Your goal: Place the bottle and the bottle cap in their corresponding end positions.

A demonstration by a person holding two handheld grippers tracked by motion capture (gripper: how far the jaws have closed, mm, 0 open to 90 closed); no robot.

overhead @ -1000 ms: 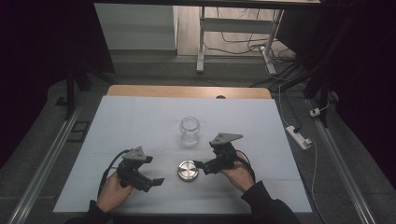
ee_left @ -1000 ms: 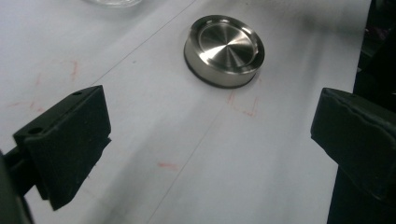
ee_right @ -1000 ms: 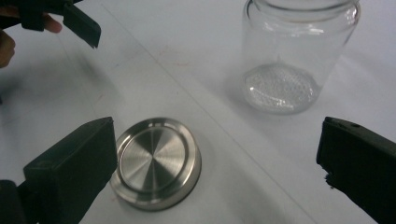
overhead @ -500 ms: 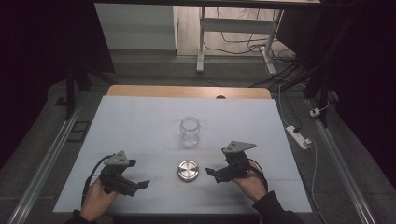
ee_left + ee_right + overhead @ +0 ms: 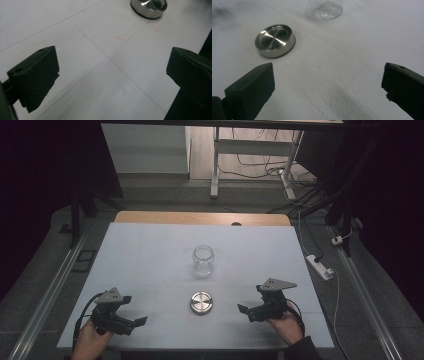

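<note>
A clear glass jar (image 5: 203,260) stands upright and lidless at the middle of the white table (image 5: 150,255). Its round metal lid (image 5: 201,302) lies flat on the table in front of it. My left gripper (image 5: 132,322) is open near the front left corner, well left of the lid, with nothing between its jaws. My right gripper (image 5: 246,312) is open to the right of the lid, also holding nothing. The left gripper view has the lid (image 5: 149,7) far ahead of the gripper (image 5: 112,75). In the right gripper view, beyond the gripper (image 5: 328,85), lie the lid (image 5: 275,40) and the jar's base (image 5: 327,10).
A wooden strip (image 5: 200,218) runs along the table's far edge. A white power strip (image 5: 320,266) lies on the floor at the right. Metal rails (image 5: 45,295) flank the table. A desk frame with cables (image 5: 250,155) stands behind.
Both grippers have drawn back from the lid toward the front edge, the left one going farther left. The jar and lid have stayed in place.
</note>
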